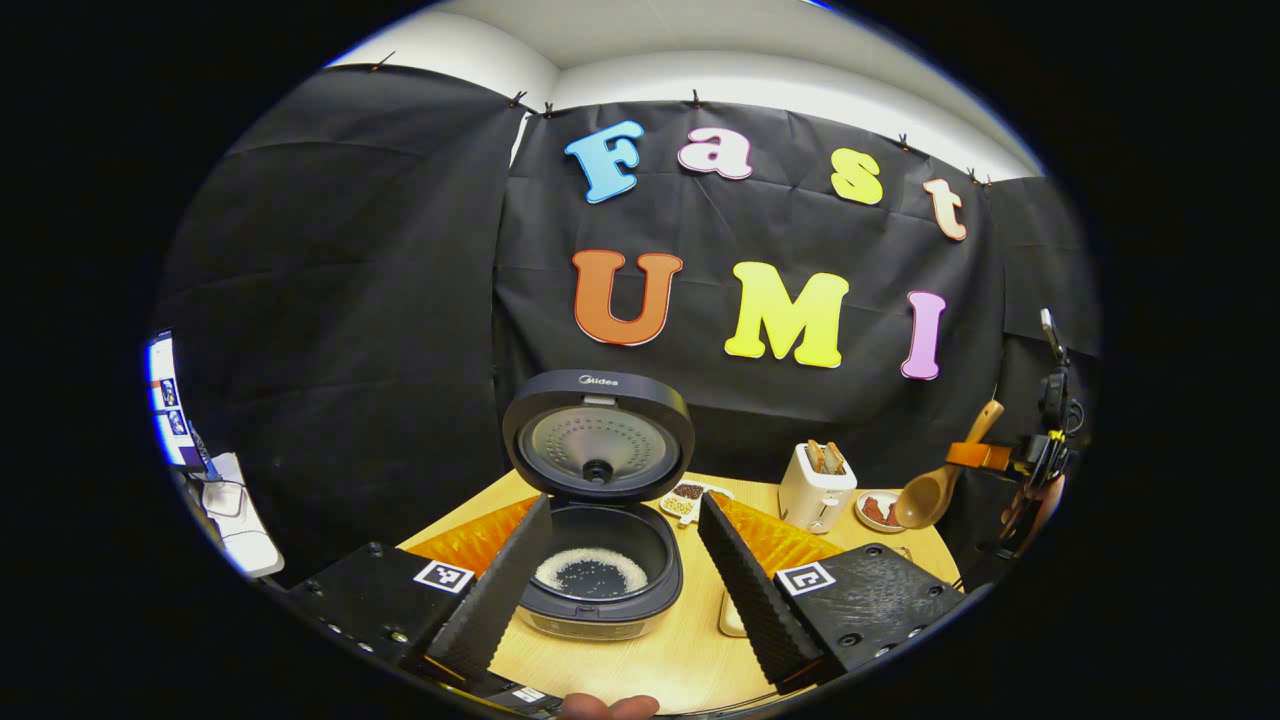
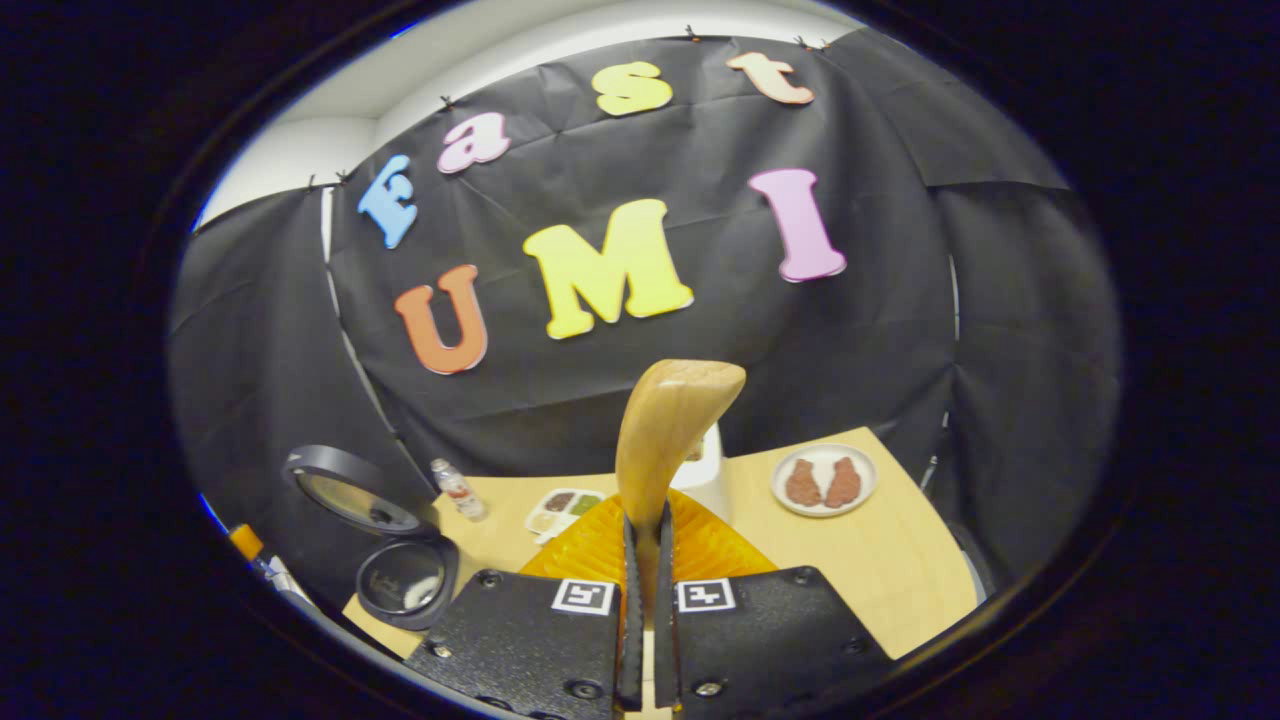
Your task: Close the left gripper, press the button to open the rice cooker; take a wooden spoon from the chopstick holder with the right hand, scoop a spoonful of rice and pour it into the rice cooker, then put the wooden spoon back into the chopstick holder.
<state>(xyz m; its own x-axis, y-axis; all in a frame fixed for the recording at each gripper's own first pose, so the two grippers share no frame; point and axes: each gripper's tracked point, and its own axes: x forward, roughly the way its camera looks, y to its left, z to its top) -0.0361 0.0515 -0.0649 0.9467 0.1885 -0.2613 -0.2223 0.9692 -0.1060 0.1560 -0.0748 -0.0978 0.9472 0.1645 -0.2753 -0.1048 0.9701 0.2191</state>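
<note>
Rice cooker [image 1: 598, 560] was sitting on the tabletop [image 1: 650, 660] w/ its lid [image 1: 598, 435] flipped up, and a ring of rice around the bottom of the inner pot [image 1: 592, 573]. Left claw [image 1: 620, 590] hung right in front of it, fingers wide apart w/ nothing between them, the cooker framed in the gap. Behind the cooker there was a small divided dish [image 1: 690, 497] of snacks, then a white toaster [image 1: 817, 487] w/ toast poking out the top, and next to that a plate [image 1: 872, 510] w/ brownish pieces on it. Over on the right side in the left gripper view you could see the other claw up off the tabletop w/ the wooden spoon [image 1: 935, 485], bowl end hanging down near that plate. In the right gripper view the right claw [image 2: 645, 560] was clamped on the spoon's handle, both fingers pressed tight on it, spoon standing up and curving over at the top. Couldn't tell if any rice was in the spoon. Also in that view, the cooker was well off to the lower left, a little bottle [image 2: 459, 489] was near the divided dish, and the plate was far right.
</note>
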